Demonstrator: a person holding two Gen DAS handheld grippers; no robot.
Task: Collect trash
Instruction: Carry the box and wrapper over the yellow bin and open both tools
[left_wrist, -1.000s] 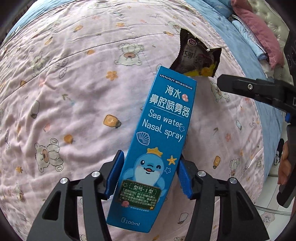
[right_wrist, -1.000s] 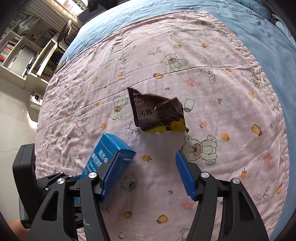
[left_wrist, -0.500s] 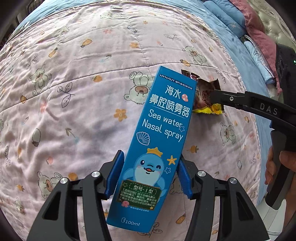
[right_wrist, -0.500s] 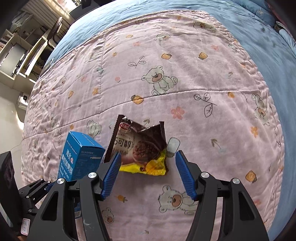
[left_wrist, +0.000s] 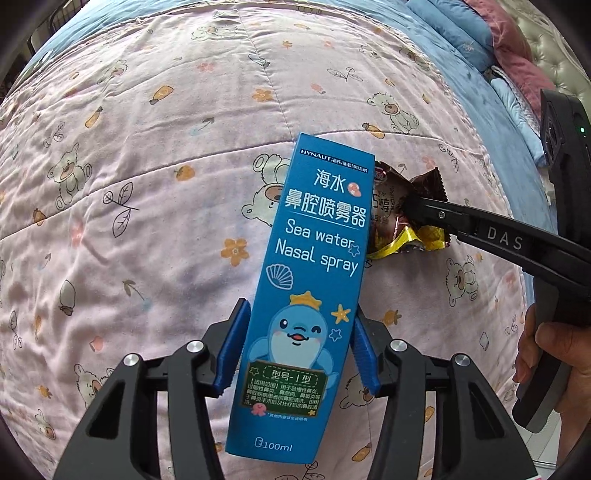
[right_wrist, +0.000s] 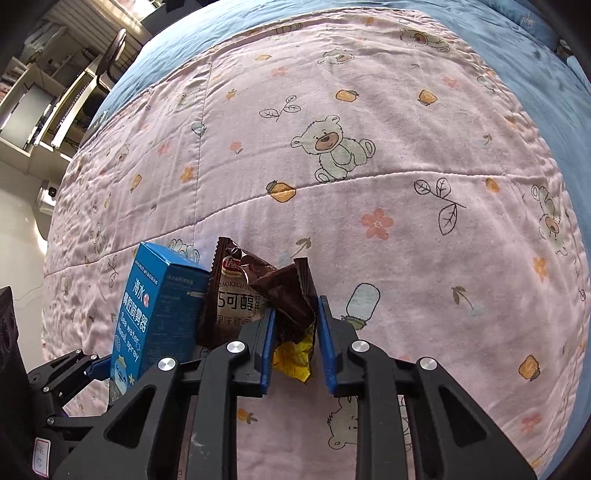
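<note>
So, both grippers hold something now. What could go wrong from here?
1. The right gripper has just closed on the crumpled snack wrapper. It pinches only one bunched side, so the thin foil may slip out when lifted.
2. The blue nasal spray box sits far out of the left gripper, held near its bottom, so it may tilt or slide.
3. Box and wrapper nearly touch; lifting one could knock the other.

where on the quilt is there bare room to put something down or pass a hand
The pink quilt is bare over most of its width, out to the blue sheet. In the left wrist view, everything left of the nasal spray box is free too. It is crowded only where the box, held by the left tongs, nearly meets the snack wrapper pinched in the right tongs.
</note>
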